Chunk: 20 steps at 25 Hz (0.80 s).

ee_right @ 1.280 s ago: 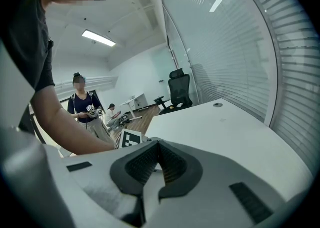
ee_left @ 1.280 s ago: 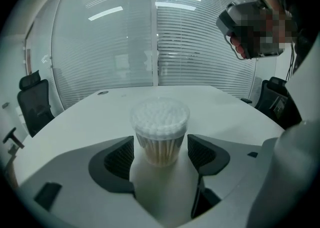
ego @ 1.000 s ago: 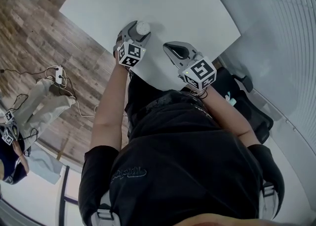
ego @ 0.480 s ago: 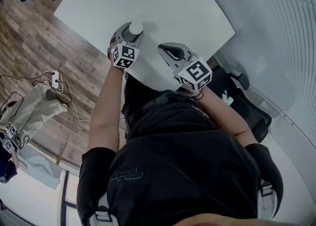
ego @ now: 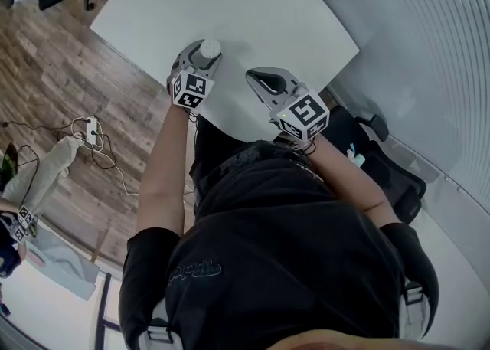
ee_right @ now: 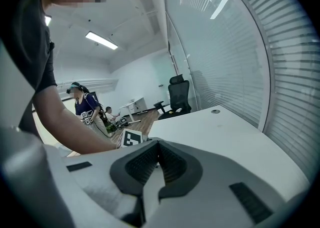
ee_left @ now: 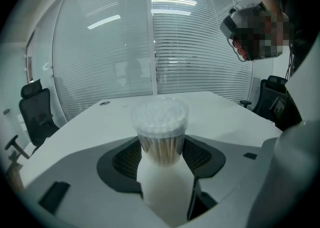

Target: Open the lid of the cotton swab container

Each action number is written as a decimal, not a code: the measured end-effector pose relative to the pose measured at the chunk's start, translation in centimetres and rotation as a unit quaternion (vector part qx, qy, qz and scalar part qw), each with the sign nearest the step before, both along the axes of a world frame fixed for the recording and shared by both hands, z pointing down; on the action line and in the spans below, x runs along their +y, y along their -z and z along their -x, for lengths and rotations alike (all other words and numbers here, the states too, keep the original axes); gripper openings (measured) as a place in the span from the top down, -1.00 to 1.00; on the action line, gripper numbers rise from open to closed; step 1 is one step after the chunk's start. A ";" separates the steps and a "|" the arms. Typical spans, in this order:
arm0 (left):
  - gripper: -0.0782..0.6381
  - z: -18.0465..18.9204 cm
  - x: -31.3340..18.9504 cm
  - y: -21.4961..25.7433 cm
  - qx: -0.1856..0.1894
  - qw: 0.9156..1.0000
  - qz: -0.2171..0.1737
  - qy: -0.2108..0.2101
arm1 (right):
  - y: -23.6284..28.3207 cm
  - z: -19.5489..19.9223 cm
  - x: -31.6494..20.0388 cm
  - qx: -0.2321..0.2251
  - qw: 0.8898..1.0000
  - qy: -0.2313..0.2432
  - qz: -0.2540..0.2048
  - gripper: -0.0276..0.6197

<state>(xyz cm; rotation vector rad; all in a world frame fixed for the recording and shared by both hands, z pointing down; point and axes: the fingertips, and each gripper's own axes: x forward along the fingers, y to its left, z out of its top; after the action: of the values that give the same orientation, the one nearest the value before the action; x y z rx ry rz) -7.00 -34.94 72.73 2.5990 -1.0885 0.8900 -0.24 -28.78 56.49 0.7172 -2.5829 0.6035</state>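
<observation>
- The left gripper jaws have just been closing and now press the sides of the one cotton swab container, lid on.
- It stands on the tabletop.
- The right gripper jaws are together and empty.

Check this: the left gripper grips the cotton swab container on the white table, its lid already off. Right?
No: the lid is on, as the left gripper view shows. The left gripper, whose jaws have just been closing, does grip the cotton swab container on the white table.
</observation>
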 end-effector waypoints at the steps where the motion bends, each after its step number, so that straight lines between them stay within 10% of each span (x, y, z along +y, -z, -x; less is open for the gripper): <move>1: 0.04 -0.2 0.1 0.4 -0.002 1.000 -0.001 -0.006 | 0.3 -0.1 0.1 -0.003 1.000 -0.002 -0.003 0.85; 20: 0.04 -3.5 6.4 7.6 -0.020 0.999 0.002 -0.049 | 5.4 -3.4 4.8 -0.041 0.997 0.012 -0.064 0.85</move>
<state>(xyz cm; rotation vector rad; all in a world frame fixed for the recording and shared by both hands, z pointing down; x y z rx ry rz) -3.45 -28.55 65.09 2.6621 -0.9757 0.9694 3.12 -24.03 51.11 0.7149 -2.7209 0.4737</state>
